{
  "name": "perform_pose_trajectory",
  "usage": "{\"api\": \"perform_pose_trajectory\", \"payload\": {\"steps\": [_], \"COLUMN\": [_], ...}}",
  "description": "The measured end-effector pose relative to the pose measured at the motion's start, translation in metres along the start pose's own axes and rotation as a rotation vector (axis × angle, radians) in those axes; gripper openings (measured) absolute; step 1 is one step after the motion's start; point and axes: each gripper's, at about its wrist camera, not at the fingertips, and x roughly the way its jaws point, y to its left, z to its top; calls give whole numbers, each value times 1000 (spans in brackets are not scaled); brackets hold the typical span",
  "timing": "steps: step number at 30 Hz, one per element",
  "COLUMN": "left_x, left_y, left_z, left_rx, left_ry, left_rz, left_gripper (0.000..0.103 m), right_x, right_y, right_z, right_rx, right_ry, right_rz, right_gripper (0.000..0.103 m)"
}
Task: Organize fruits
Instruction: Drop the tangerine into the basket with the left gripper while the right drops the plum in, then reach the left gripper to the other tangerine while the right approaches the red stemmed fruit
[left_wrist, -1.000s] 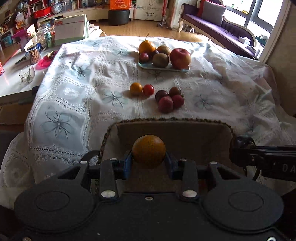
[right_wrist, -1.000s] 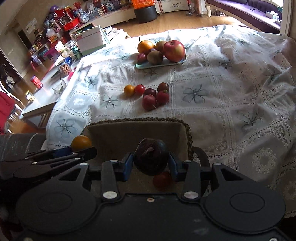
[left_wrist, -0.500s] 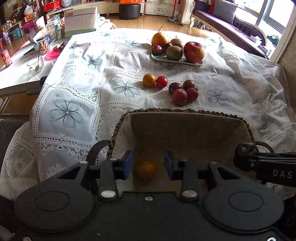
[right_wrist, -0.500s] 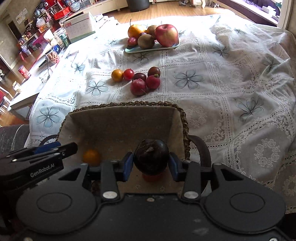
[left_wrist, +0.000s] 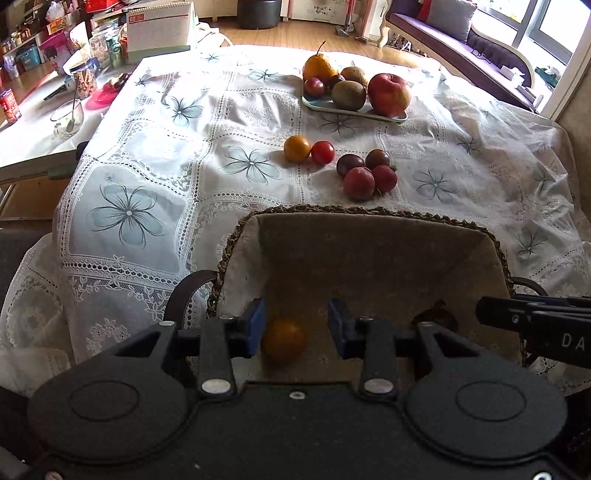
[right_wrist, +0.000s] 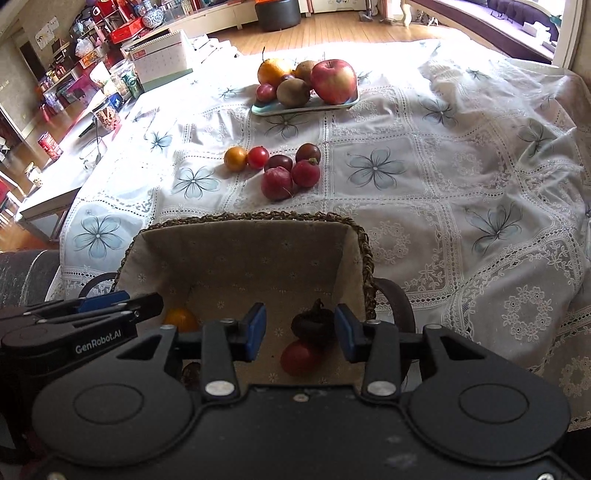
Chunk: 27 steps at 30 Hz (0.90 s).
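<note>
Fruit lies in the basket (right_wrist: 364, 258) beneath both parted grippers: orange (left_wrist: 283, 339) left, mangosteen (right_wrist: 314, 325) right.

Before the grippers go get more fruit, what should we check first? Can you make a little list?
1. Left gripper empty: ok, it is open, and the orange fruit lies in the basket.
2. Right gripper empty: ok, open, with the dark fruit lying below it on a red fruit.
3. Room left in the basket: ok, much of the lining is bare.
4. Fruit still to collect: ok, six small loose fruits sit on the tablecloth beyond the basket.
5. Path to them clear: ok, nothing stands in between.
6. Whether the plate of big fruit should be emptied too: cannot tell.
</note>
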Motion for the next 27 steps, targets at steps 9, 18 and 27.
{"api": "perform_pose_trajectory", "payload": {"steps": [9, 18, 27], "left_x": [-1, 4, 26], "left_y": [6, 13, 9], "left_z": [8, 40, 117], "left_rx": [-17, -29, -75], "left_ry": [1, 21, -83], "left_rz": [0, -32, 48], "left_gripper": [46, 46, 46], "right_x": [5, 10, 57], "right_y": [-5, -12, -21], "right_z": [8, 40, 114], "right_rx": [30, 101, 169], "right_ry": [26, 63, -33], "right_rz": [12, 99, 14], "right_gripper": [42, 43, 45]}}
